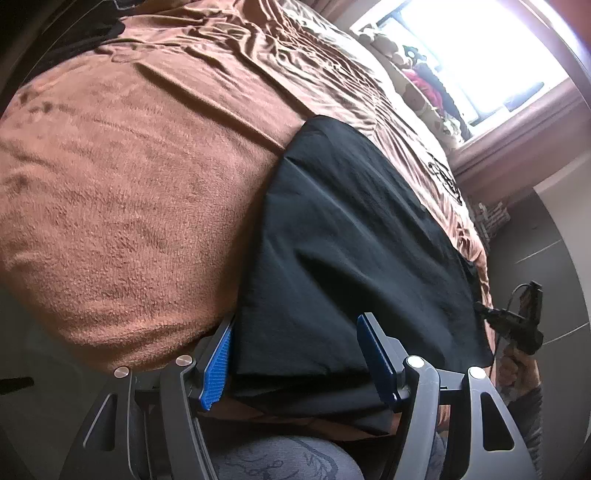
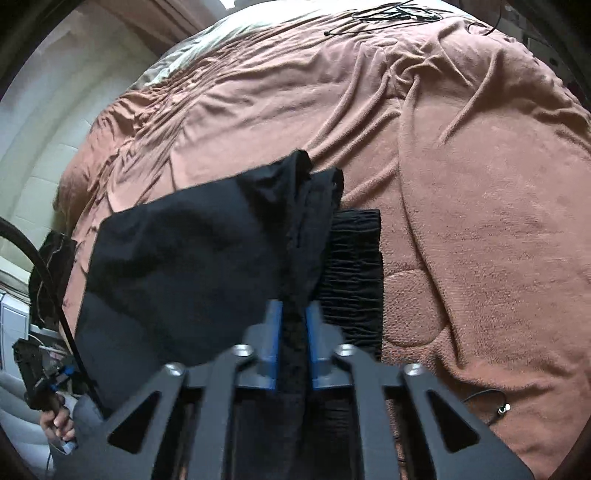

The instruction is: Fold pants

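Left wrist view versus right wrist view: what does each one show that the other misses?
Only the left wrist view shows the bright window, the clutter beside it, and the left gripper open astride the pants' near edge. Only the right wrist view shows the right gripper shut on a bunched fold of fabric, the gathered waistband and a cable on the bed. Both show the black pants on the brown blanket.

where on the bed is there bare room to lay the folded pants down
Bare brown fleece blanket lies open to the right of the black pants and their gathered waistband. More lies beyond them, short of the black cables at the far edge. It is crowded at the near edge, where a small black cable lies.
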The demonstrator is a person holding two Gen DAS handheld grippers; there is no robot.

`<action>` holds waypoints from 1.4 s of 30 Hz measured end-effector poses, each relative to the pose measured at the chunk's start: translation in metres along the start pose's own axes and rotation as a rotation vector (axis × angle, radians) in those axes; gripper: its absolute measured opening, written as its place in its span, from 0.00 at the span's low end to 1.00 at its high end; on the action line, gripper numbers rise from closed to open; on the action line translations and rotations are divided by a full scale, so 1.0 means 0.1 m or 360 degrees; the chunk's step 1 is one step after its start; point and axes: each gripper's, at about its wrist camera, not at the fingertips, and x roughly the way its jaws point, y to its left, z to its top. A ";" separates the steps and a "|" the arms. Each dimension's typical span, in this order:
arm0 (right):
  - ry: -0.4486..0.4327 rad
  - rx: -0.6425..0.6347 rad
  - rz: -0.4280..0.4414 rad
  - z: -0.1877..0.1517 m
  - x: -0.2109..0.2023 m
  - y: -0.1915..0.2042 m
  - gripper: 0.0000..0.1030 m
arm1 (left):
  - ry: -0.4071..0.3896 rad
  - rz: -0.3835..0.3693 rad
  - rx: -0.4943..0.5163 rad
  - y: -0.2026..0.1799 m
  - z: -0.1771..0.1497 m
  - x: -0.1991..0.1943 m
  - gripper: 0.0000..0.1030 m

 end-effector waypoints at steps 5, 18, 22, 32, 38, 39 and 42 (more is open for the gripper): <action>-0.0064 -0.0084 -0.0055 -0.05 -0.21 0.08 0.03 | -0.0007 -0.0001 0.0044 -0.03 0.04 -0.04 0.65; -0.0067 -0.0053 -0.0136 -0.26 -0.43 0.08 0.03 | 0.0028 -0.0009 0.0069 0.03 0.15 -0.02 0.65; -0.0054 -0.0061 -0.0168 -0.27 -0.37 0.06 0.03 | 0.0043 -0.0067 0.0009 0.12 0.16 0.01 0.65; -0.0034 -0.0012 -0.0174 -0.32 -0.22 -0.07 0.03 | 0.0165 -0.0204 -0.0132 0.32 0.09 0.16 0.47; -0.0081 0.0024 -0.0119 -0.34 -0.22 -0.13 0.07 | 0.0185 -0.0215 -0.0147 0.37 0.02 0.14 0.16; -0.0090 0.0037 -0.0102 -0.35 -0.24 -0.15 0.09 | 0.0188 -0.0220 -0.0148 0.37 0.02 0.14 0.15; -0.0133 0.0046 -0.0040 -0.40 -0.38 -0.17 0.30 | 0.0185 -0.0213 -0.0135 0.35 0.01 0.12 0.13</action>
